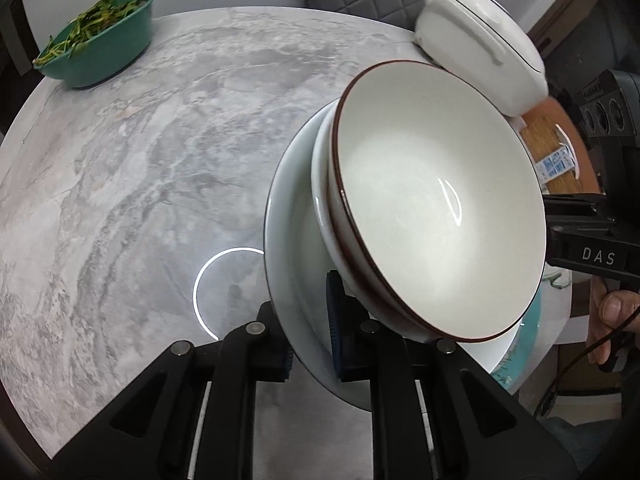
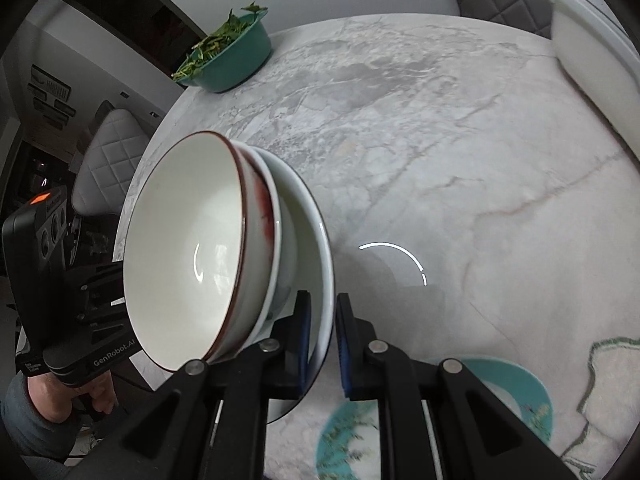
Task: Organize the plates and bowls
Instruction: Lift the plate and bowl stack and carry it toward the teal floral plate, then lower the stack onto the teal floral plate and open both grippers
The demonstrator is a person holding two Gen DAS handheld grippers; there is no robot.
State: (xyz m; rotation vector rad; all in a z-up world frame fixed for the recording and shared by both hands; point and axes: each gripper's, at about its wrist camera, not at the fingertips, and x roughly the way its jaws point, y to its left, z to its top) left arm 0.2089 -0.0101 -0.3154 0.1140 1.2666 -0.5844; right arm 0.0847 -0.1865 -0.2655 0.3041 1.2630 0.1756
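A pale blue-white plate (image 1: pixel 284 240) carries a white bowl (image 1: pixel 320 184) with a brown-rimmed white bowl (image 1: pixel 440 200) nested in it. The stack is held above the grey marble table (image 1: pixel 140 160). My left gripper (image 1: pixel 310 344) is shut on the plate's rim on one side. My right gripper (image 2: pixel 322 340) is shut on the plate's rim (image 2: pixel 326 264) on the other side; the brown-rimmed bowl (image 2: pixel 188 248) fills the left of that view. Each view shows the other gripper's body beyond the stack.
A teal basin of green vegetables (image 1: pixel 100 44) stands at the table's far edge, also in the right wrist view (image 2: pixel 228 56). A white lidded pot (image 1: pixel 480 44) stands at the far right. A teal-patterned mat (image 2: pixel 500 400) lies near me. Quilted chairs surround the table.
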